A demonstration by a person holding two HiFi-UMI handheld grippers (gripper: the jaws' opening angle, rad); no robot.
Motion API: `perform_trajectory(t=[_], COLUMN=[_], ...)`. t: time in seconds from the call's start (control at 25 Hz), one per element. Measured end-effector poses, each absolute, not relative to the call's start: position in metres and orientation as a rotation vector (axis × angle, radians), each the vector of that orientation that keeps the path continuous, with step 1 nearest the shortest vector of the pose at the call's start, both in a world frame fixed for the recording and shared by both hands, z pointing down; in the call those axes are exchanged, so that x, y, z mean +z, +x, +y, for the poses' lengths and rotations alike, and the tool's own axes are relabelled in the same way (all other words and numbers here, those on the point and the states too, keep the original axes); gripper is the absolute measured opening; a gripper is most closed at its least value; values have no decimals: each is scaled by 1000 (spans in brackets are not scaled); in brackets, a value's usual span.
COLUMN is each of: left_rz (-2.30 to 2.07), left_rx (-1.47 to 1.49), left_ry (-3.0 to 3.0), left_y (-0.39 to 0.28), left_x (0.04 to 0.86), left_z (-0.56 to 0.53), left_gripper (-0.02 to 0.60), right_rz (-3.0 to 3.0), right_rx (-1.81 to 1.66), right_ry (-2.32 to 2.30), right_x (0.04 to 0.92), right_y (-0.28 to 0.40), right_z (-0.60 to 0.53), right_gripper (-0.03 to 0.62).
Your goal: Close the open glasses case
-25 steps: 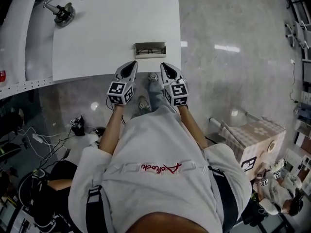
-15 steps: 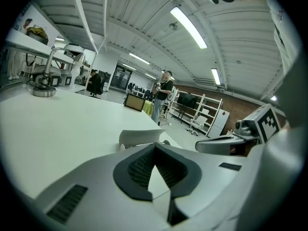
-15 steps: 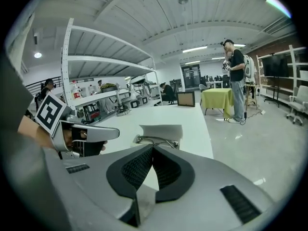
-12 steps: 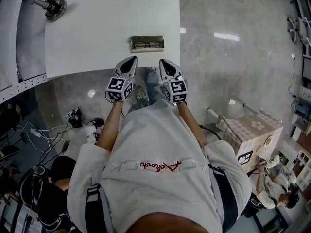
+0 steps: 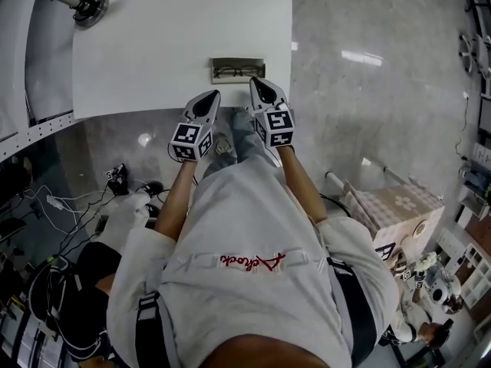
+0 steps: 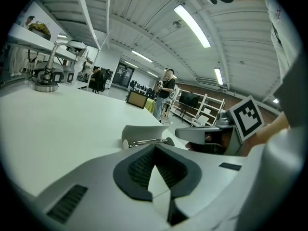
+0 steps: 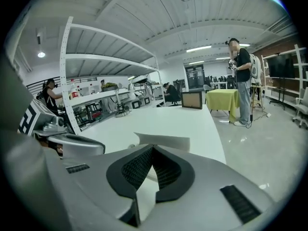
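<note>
The open glasses case (image 5: 238,70) lies near the front edge of the white table (image 5: 153,44), with dark-framed glasses inside. From the left gripper view, the case (image 6: 144,133) lies just beyond the jaws, a metal-look glasses arm (image 6: 147,141) showing inside it. My left gripper (image 5: 209,98) is shut and empty, at the table's front edge just short of the case's left part. My right gripper (image 5: 258,84) is also shut and empty, its tip by the case's right front corner. In the right gripper view, the raised lid (image 7: 163,141) stands right past the closed jaws (image 7: 152,147).
A metal stand with a round base (image 5: 86,6) sits at the table's far left. The table's right edge runs just right of the case. A checkered box (image 5: 399,209) and cables (image 5: 54,205) are on the floor. A person (image 7: 243,81) stands far off.
My right gripper has moved forward over the table edge to the case's right end. The left gripper has barely shifted.
</note>
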State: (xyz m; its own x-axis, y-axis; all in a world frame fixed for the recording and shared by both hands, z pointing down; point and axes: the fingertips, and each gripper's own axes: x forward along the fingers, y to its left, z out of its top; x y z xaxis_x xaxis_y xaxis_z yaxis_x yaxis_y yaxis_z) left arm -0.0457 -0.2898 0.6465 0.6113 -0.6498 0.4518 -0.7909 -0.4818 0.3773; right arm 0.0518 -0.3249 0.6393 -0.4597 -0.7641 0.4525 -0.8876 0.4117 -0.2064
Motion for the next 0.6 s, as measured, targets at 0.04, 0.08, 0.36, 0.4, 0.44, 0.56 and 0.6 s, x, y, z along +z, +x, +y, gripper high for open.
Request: perform_trajectory(t=[0.04,0.08,0.36,0.4,0.44,0.56,0.6], left_rz=[-1137,-1142,-1165,-1167,-1167,-1161,-1160], left_rx=[332,332,331,330,330,334,331], left_ry=[2275,2269,2251,2248,2246,2243,2241], left_y=[-47,-49,-53,-54,-54,-55,-55], left_x=[647,647,648,648,648,650,651], left_z=[-290,-289,-286,-286,-285,-284,-285], left_gripper=[25,25,26,26,25,26,25], right_rz=[-2388,-2391,-2400,-2394,-2385,-2330,-2298], right_rx=[605,599,521,488,440,197,101], right_ry=[1432,1427,1378,1362,1338,1213,1159], right_x=[639,639,639,640,640,639,641], right_y=[50,48,47,47,46,38,36], right_z=[-330,-335,-365,-368,-370,-373,-373], right_gripper=[28,28,28,28,28,28,28])
